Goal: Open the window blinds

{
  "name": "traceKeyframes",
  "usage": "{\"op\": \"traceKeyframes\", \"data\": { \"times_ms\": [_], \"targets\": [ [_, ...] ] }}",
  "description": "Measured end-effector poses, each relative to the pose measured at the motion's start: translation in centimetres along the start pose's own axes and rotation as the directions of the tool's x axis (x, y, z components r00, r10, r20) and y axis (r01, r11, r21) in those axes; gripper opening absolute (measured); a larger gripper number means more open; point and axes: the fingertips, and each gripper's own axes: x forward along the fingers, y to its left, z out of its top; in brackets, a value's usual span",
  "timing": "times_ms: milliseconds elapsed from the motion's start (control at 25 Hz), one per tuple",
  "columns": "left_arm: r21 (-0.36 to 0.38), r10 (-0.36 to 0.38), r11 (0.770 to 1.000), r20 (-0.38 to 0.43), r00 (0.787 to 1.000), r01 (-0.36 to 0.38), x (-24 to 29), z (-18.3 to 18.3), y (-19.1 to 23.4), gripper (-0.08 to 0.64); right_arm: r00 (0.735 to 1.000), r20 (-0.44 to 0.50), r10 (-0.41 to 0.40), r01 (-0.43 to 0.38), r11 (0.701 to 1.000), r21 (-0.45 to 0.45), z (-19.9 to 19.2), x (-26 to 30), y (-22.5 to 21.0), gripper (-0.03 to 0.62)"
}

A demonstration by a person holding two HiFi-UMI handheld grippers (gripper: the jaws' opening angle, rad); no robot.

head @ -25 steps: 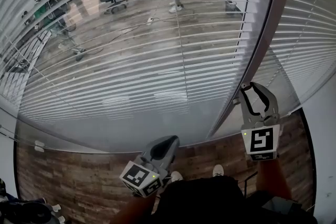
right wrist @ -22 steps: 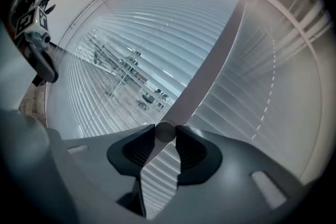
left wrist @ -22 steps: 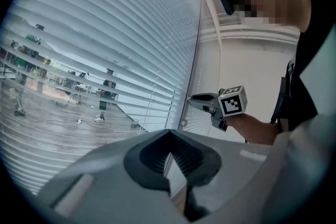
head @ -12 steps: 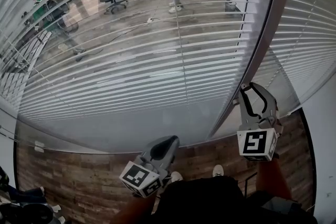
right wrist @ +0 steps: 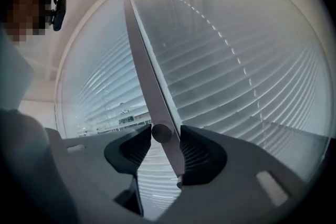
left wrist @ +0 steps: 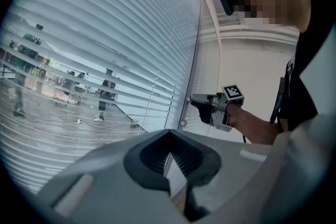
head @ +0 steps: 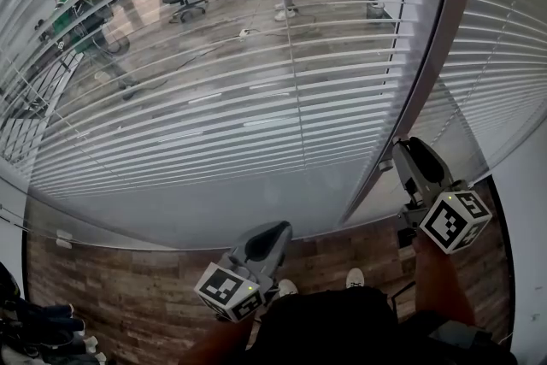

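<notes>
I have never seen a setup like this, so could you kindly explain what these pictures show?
A person stands before slatted window blinds, holding a handheld two-jaw gripper in each hand. One picture looks down from a head camera; the other two look along each gripper's jaws. The jaws of the right gripper have just been opening, with the grey rod of the blinds between them. The left gripper is shut and empty, held low above the wood floor.

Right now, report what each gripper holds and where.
Left gripper: nothing, jaws together. Right gripper: jaws have just been opening; the blind wand stands between them near its lower end, apparently not gripped.
</notes>
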Motion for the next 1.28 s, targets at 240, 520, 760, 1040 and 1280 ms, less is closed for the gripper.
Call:
{"op": "traceKeyframes", "data": {
  "times_ms": [240,520,760,1040,1280],
  "targets": [
    [0.000,-0.011,1.000,0.006,1.000,0.011,0.00,-0.39,-0.09,0.000,1.000,-0.007,0.008,-0.008,1.000,-0.012,-0.19,0.11,0.54,0.174],
    [0.000,-0.001,1.000,-0.003,1.000,0.001,-0.07,-0.17,0.07,0.000,1.000,-0.014,0.008,-0.008,1.000,-0.022,-0.07,0.33,0.49,0.156],
    [-0.002,-0.002,1.000,0.001,1.000,0.002,0.03,-0.07,0.11,0.000,0.999,-0.038,-0.010,0.005,0.989,-0.146,-0.02,0.41,0.55,0.155],
    [-0.001,-0.006,1.000,0.000,1.000,0.006,-0.06,-0.12,-0.01,0.000,0.997,-0.057,-0.056,0.034,0.941,-0.336,-0.08,0.32,0.83,0.152],
    [0.000,0.000,1.000,-0.002,1.000,0.000,-0.04,-0.01,0.05,0.000,0.992,-0.066,-0.107,0.059,0.861,-0.506,-0.09,0.44,0.84,0.150]
  ]
}}
